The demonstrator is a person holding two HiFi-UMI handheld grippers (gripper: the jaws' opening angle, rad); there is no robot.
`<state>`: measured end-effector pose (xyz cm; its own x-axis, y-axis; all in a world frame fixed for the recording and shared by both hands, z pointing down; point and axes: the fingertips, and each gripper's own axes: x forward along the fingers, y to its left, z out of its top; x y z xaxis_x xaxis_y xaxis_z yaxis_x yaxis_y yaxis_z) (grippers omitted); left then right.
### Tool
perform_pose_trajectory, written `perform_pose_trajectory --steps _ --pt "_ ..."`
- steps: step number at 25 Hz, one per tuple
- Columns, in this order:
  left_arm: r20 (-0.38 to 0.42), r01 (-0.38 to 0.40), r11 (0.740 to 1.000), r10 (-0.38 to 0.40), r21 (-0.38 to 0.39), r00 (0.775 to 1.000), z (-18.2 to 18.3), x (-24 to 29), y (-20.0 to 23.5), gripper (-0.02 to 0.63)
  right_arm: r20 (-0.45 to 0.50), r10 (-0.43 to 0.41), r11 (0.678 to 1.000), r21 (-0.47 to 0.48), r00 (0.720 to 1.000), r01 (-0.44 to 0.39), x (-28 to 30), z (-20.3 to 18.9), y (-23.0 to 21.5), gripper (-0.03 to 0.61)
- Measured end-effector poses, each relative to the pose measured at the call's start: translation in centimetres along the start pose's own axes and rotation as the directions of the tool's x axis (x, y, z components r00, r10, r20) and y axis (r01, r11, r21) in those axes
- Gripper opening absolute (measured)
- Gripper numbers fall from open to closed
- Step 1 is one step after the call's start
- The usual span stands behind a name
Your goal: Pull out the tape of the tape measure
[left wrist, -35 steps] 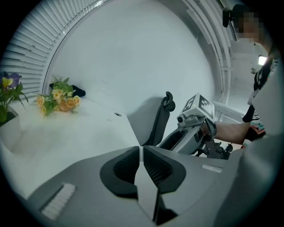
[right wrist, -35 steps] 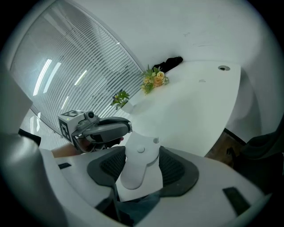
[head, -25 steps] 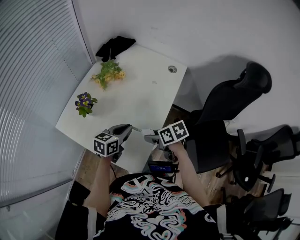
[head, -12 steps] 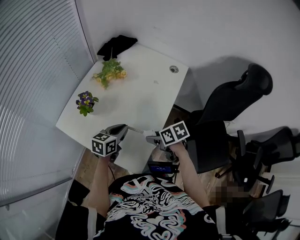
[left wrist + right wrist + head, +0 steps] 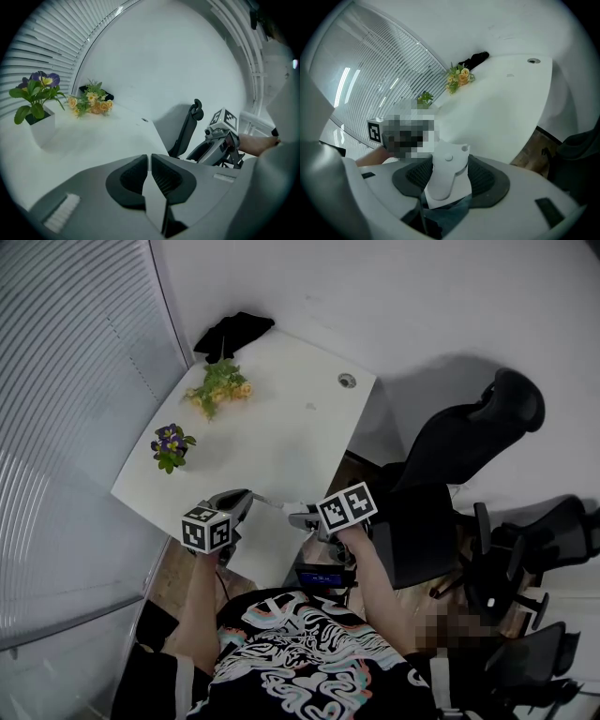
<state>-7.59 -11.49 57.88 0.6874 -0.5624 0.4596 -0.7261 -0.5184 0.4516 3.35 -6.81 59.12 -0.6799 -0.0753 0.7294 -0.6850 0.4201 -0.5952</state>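
Right gripper point(image 5: 449, 164) is clamped on the tape measure point(image 5: 447, 176): the white case sits upright between both pads, jaws wide around it. Left gripper point(image 5: 150, 161) has its jaws almost together, pinching the tape point(image 5: 151, 187), a thin pale strip between the pads. In the head view the tape point(image 5: 272, 503) runs as a short line from the left gripper point(image 5: 249, 497) to the right gripper point(image 5: 298, 516). Both are held above the near edge of the white table point(image 5: 281, 437), left one to the left and right one just right of it. In the left gripper view the right gripper point(image 5: 220, 145) shows off to the right.

Versus a second ago: the gap between the grippers looks a touch wider, with slightly more tape showing. The left gripper is a bit further left and the right one is where it was. Both grips are unchanged.

Hard to see: in the head view the case is mostly hidden behind the right gripper. The tape's end hook can't be made out in any view, and no markings can be read on it. In the right gripper view a mosaic patch covers most of the left gripper. On the table's far left are a purple flower pot point(image 5: 170, 447) and yellow flowers point(image 5: 217, 385). Office chairs point(image 5: 469, 437) are on the right, partly cut off.
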Motion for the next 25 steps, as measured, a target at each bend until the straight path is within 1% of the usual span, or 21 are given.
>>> perform_pose_trajectory --steps 5,7,9,12,15,18,20,23,25 --pt "-0.001 -0.007 1.000 0.007 0.005 1.000 0.1 0.1 -0.1 0.031 0.001 0.007 1.000 0.004 1.000 -0.007 -0.1 -0.2 -0.2 0.238" --pt "-0.002 -0.025 1.000 0.025 0.007 1.000 0.1 0.0 0.3 0.031 -0.003 0.002 1.000 0.006 1.000 -0.002 -0.2 -0.4 -0.4 0.238" --pt "0.004 -0.050 0.999 0.050 -0.003 0.999 0.3 -0.4 1.0 0.031 -0.005 -0.003 1.000 0.012 1.000 0.003 -0.5 -0.8 -0.9 0.238" --pt "0.020 -0.059 0.998 0.059 -0.025 0.998 0.4 -0.8 1.5 0.031 0.012 0.022 0.999 0.039 1.000 -0.022 -1.0 -0.9 -1.0 0.236" --pt "0.015 -0.068 0.997 0.069 -0.025 0.998 0.1 -0.8 1.5 0.031 -0.003 0.015 1.000 0.025 1.000 -0.015 -0.7 -1.1 -1.0 0.236" --pt "0.015 -0.077 0.997 0.078 -0.029 0.997 0.0 -1.0 1.7 0.031 -0.005 0.027 0.999 0.027 1.000 -0.027 -0.6 -1.1 -0.8 0.236" --pt "0.015 -0.095 0.995 0.095 -0.030 0.995 0.0 -1.2 2.0 0.031 -0.013 0.024 0.999 0.025 1.000 -0.023 -0.6 -1.3 -0.9 0.236" --pt "0.031 -0.133 0.989 0.135 -0.059 0.990 0.2 -2.2 3.2 0.031 -0.029 0.011 1.000 0.024 1.000 -0.010 -0.8 -1.8 -1.4 0.236" --pt "0.043 -0.139 0.987 0.143 -0.081 0.989 0.1 -2.7 3.7 0.031 -0.020 0.028 0.999 0.036 0.999 -0.027 -1.0 -1.8 -1.3 0.236"
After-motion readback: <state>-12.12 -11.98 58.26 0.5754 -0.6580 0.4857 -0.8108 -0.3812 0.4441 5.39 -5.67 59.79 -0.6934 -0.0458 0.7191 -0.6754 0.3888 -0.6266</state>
